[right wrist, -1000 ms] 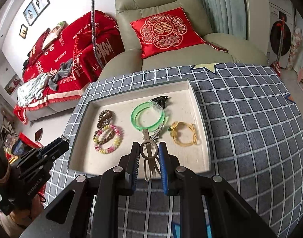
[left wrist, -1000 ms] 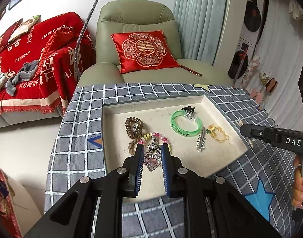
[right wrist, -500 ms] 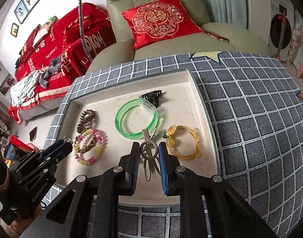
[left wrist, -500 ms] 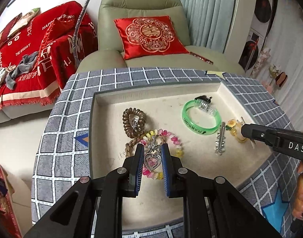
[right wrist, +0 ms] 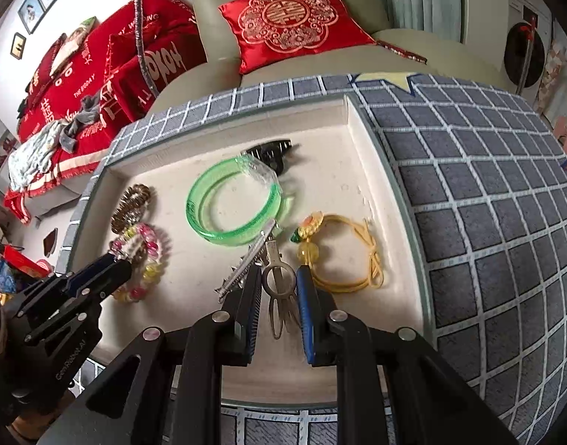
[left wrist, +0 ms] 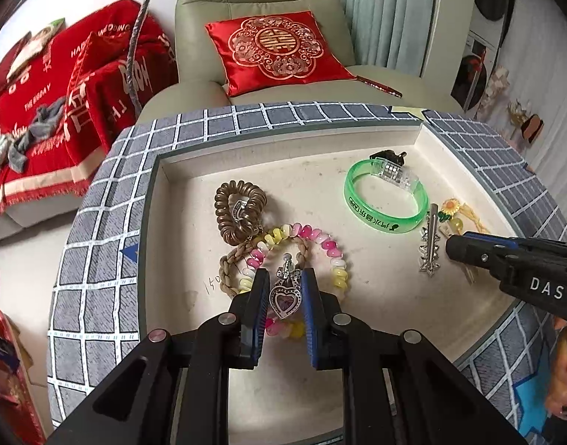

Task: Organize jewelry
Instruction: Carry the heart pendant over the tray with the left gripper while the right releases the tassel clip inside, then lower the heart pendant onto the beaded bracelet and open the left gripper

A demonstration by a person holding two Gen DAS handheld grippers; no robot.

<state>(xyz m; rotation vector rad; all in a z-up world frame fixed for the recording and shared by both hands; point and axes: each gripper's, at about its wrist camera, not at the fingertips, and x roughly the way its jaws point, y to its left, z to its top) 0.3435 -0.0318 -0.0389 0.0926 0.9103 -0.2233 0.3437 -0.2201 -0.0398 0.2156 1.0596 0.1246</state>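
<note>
Heart pendant (left wrist: 282,298) first, since that's what my left gripper (left wrist: 282,289) has: jaws pulled in narrow, pads clamped on either side of it so it hangs point-down with its little bow on top, right above the pink-and-yellow bead bracelet (left wrist: 313,244) in the cream tray (left wrist: 179,193). I'm gripping by the flat sides so it can't swing, and I reckon it gets set down on bare felt rather than on the beads. Same view: brown coil hair tie (left wrist: 239,215) and a braided cord (left wrist: 231,263) sit tangled with the beads, the green bangle (left wrist: 385,200) is off to the right, and the silver hair clip (left wrist: 430,244) lies just beside my other tool's tip. Over on the right wrist view, the right gripper (right wrist: 278,282) is also closed narrow, pinching a small metal hair clip (right wrist: 279,293) by its looped end so the prongs trail back toward the camera. It's low over the tray between the silver clip (right wrist: 246,267) and the yellow cord bracelet (right wrist: 343,256); clips probably go together there. Black claw clip (right wrist: 270,152) sits behind the bangle.
</note>
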